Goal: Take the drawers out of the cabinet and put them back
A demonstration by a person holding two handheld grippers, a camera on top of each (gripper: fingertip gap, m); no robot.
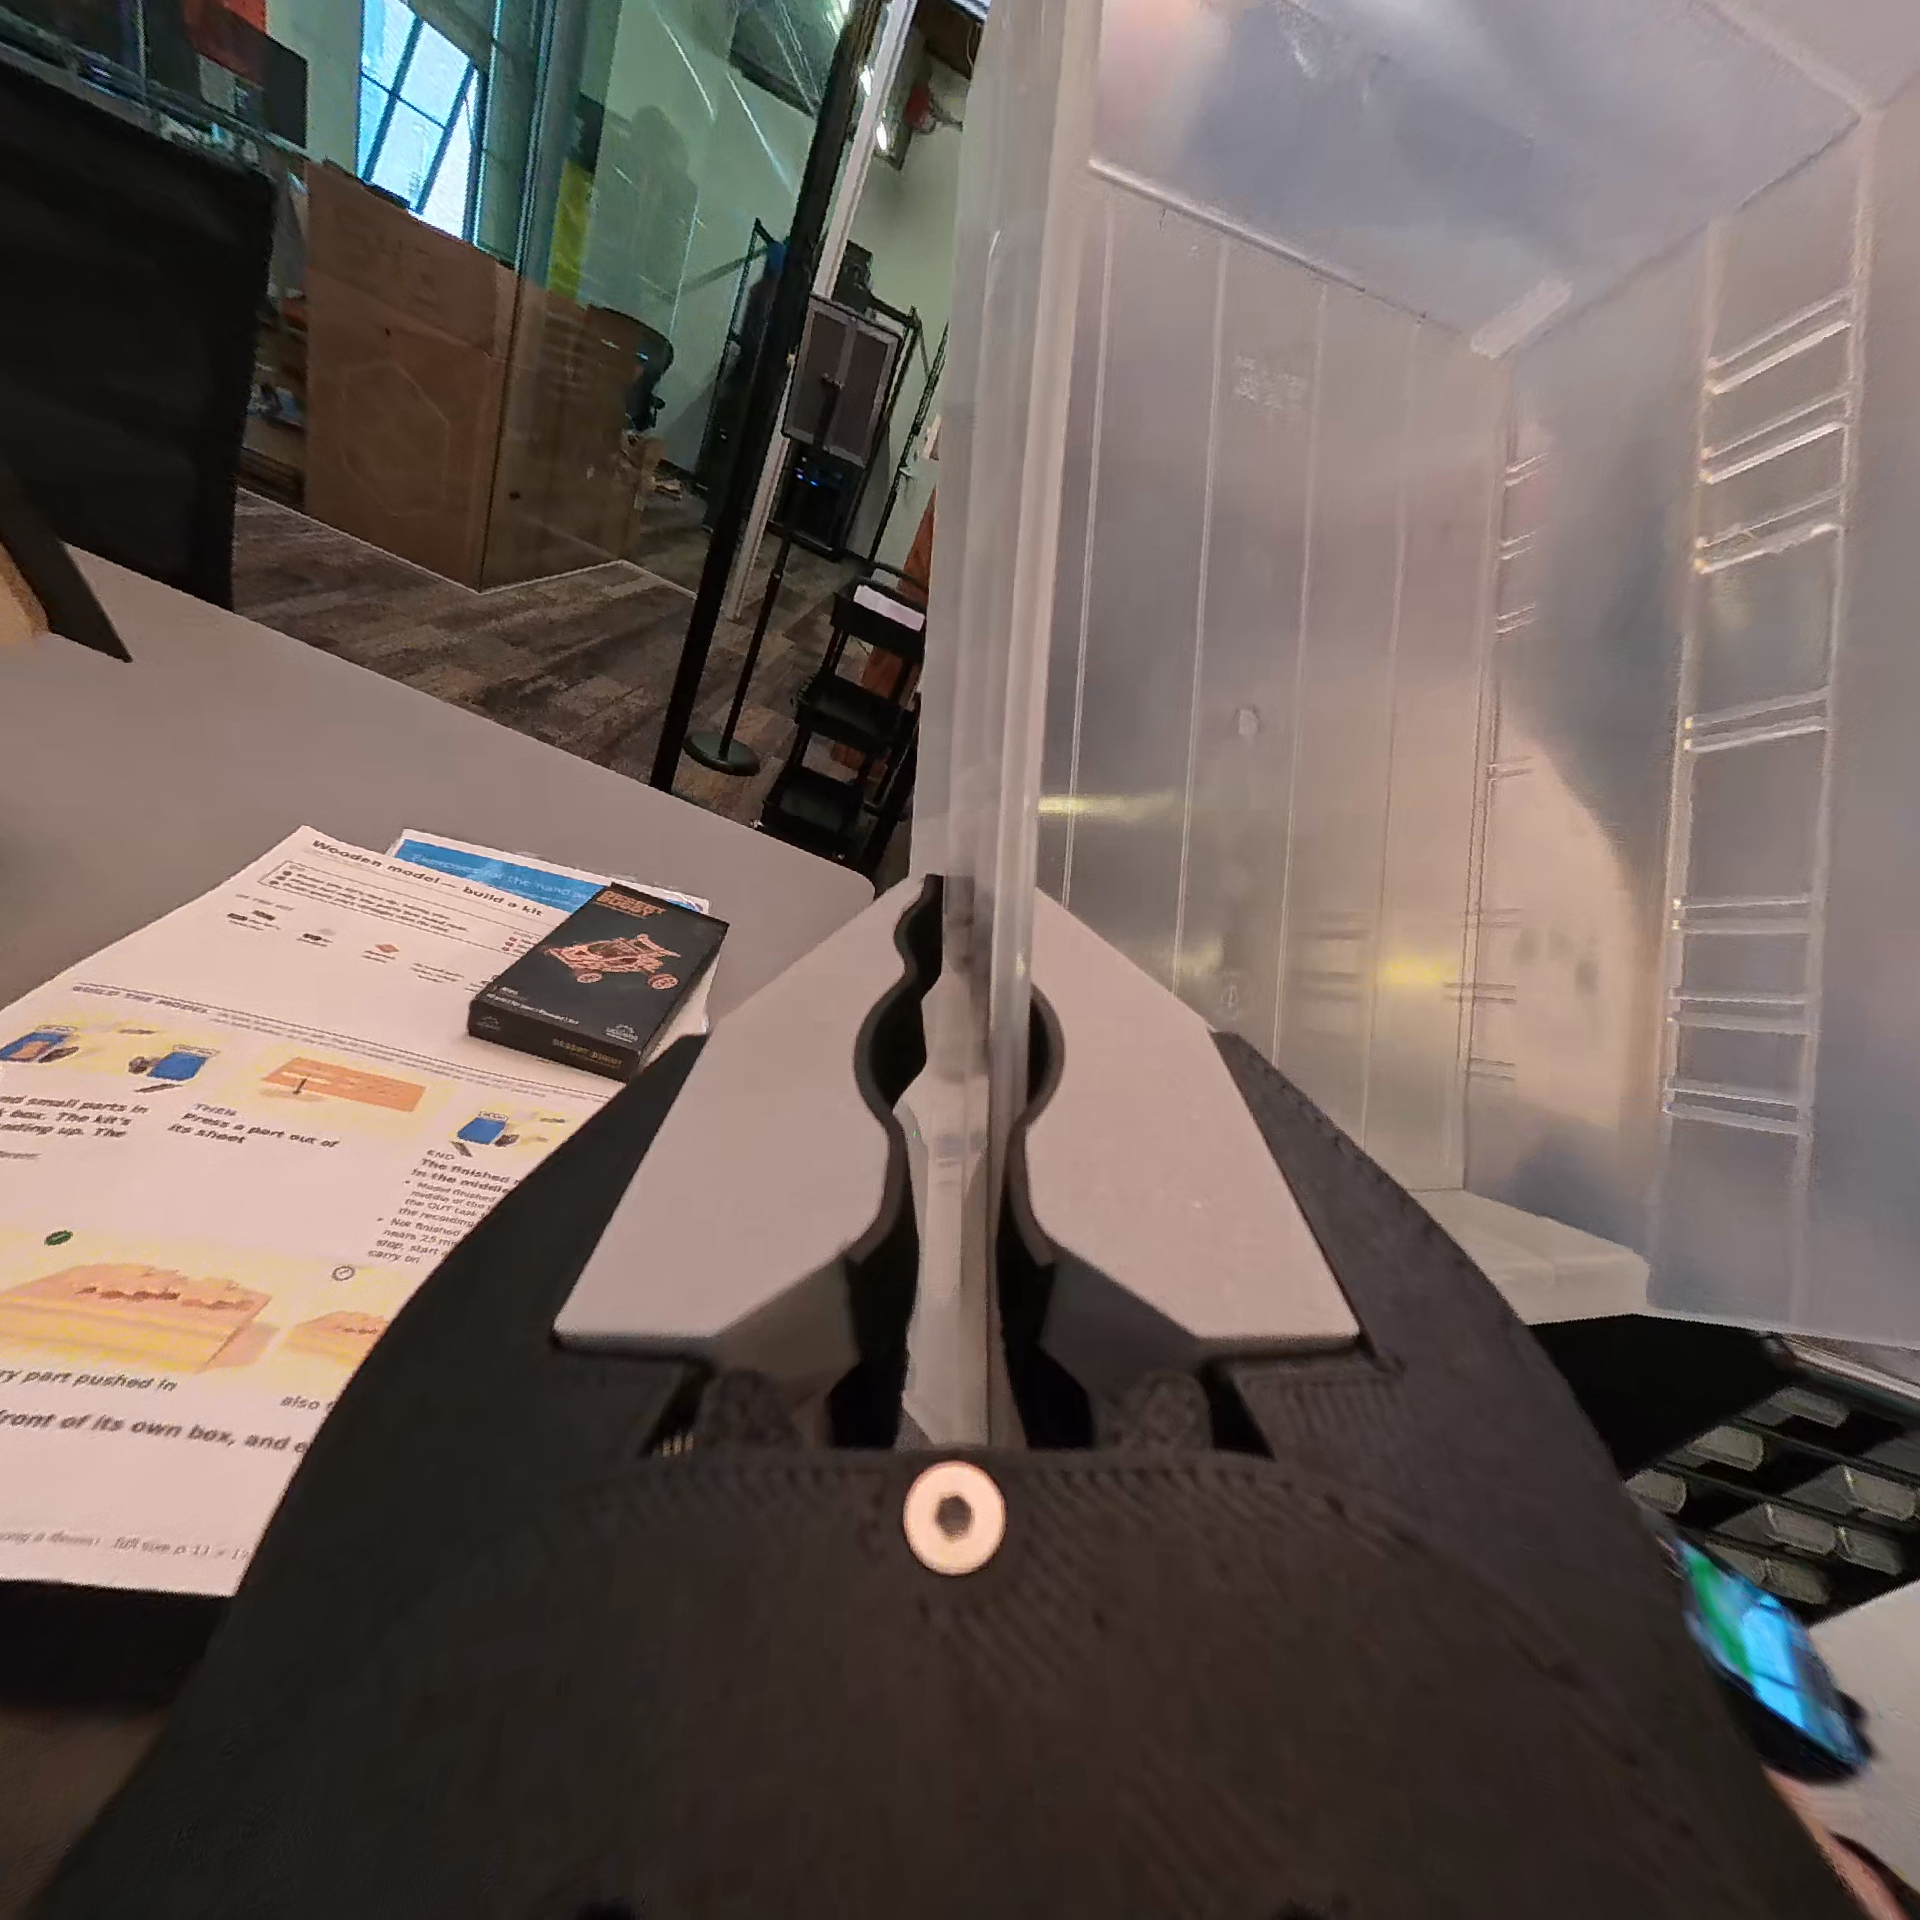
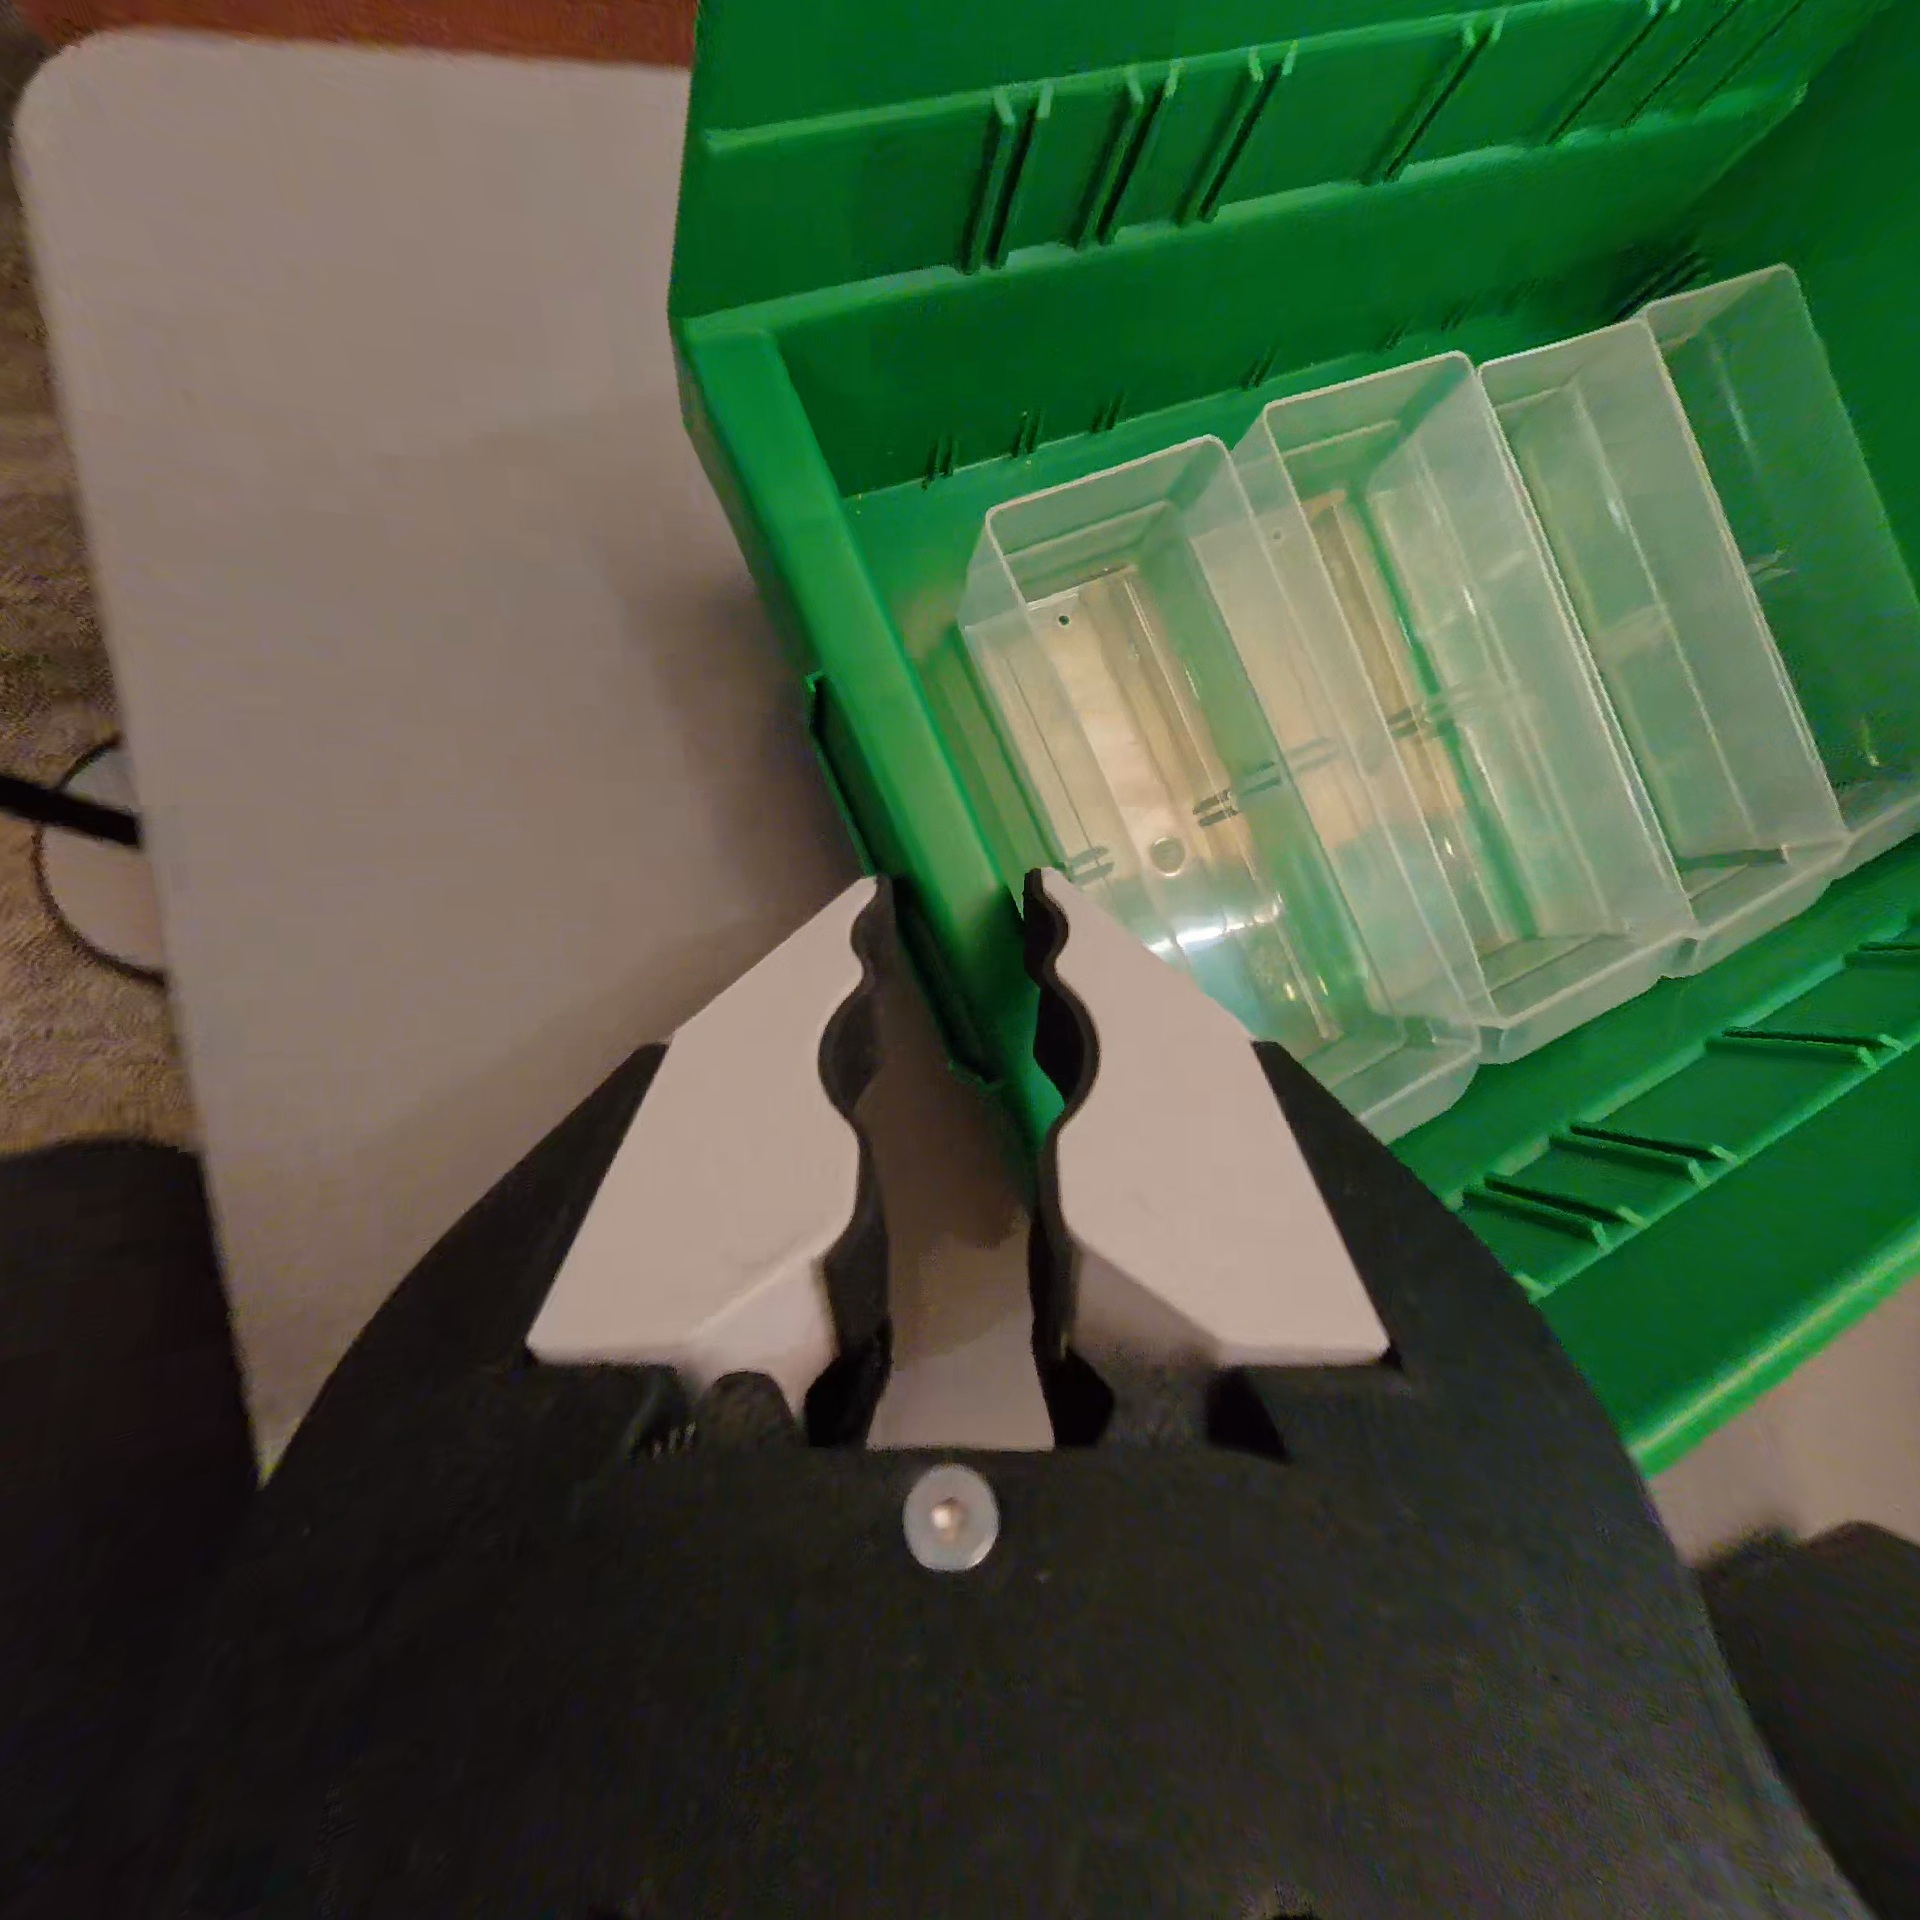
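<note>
My left gripper [image 1: 977,914] is shut on the thin front wall of a clear plastic drawer [image 1: 1299,623]. It holds the drawer above the table, and the drawer's empty inside fills the right of the left wrist view. In the right wrist view, the green cabinet [image 2: 1039,208] stands on the pale table [image 2: 416,520]. My right gripper [image 2: 956,894] is closed on the cabinet's left side wall, one finger on each side. Several clear drawers [image 2: 1143,727] sit side by side in one row and stick out. The rows above and below show bare green slots.
Printed instruction sheets [image 1: 208,1143] and a small black box [image 1: 597,977] lie on the grey table [image 1: 312,748] left of the held drawer. A keyboard [image 1: 1787,1475] and a lit screen [image 1: 1766,1662] are at the lower right. Cardboard boxes [image 1: 436,395] stand on the floor beyond.
</note>
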